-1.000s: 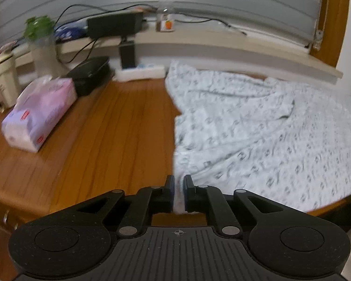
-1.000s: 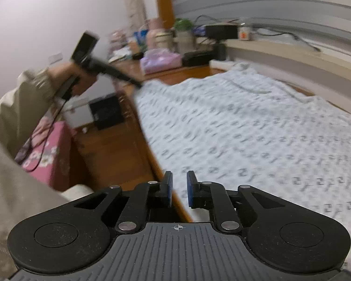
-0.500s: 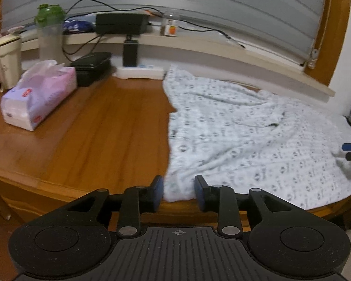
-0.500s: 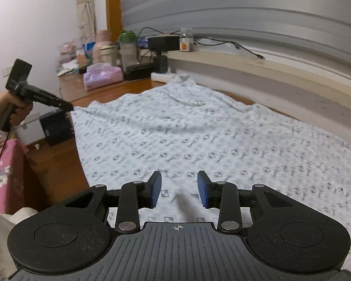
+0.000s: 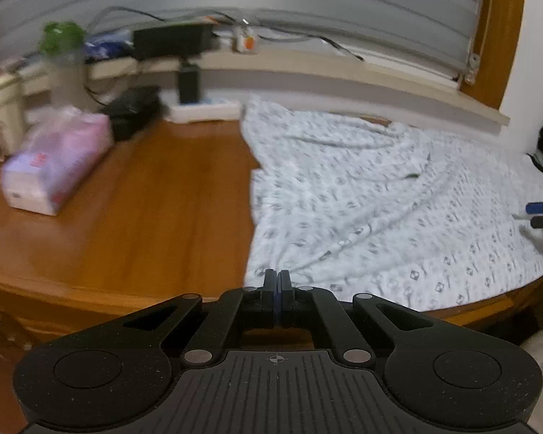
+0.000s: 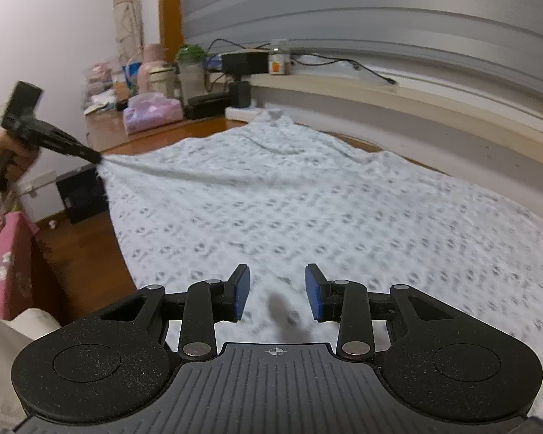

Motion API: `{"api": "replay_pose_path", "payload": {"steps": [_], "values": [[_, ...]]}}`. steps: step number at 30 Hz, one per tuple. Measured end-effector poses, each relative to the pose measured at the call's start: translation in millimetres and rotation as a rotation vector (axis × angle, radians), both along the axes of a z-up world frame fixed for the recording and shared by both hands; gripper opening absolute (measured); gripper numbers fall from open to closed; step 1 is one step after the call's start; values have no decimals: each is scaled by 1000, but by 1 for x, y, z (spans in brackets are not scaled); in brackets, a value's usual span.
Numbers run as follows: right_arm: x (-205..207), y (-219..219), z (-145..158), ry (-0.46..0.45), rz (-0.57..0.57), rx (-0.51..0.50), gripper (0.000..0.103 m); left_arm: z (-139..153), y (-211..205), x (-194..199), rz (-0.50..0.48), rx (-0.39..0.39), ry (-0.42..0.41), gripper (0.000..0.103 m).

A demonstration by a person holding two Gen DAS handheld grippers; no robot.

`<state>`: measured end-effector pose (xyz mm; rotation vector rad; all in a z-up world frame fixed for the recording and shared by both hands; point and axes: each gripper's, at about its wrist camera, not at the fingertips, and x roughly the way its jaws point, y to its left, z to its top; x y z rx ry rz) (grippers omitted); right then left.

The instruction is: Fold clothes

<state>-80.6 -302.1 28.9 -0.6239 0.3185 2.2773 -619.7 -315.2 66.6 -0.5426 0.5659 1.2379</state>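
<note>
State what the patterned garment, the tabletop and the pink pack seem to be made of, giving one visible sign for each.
Patterned garment: thin woven fabric, probably cotton; it creases and pulls taut where the left gripper pinches it.
Tabletop: wood or wood veneer, glossy varnish; grain and sheen show.
Pink pack: soft plastic film, likely; blurred.
</note>
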Motion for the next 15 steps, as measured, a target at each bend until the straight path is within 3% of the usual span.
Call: {"api": "replay_pose_path", "payload": {"steps": [3,7,10,15], "values": [[18,-2,0,14,-37,-2,35,6,-11,-13,21,-30,47,0],[52,-5,-2,15,-121,6,35,8,-12,-24,57,-13,14,1],[86,-9,-2,23,-210,10,36,13,-1,-16,57,17,-5,21],[164,-26,-6,-21,-428,44,37,20,32,24,-24,58,-14,22]]}}
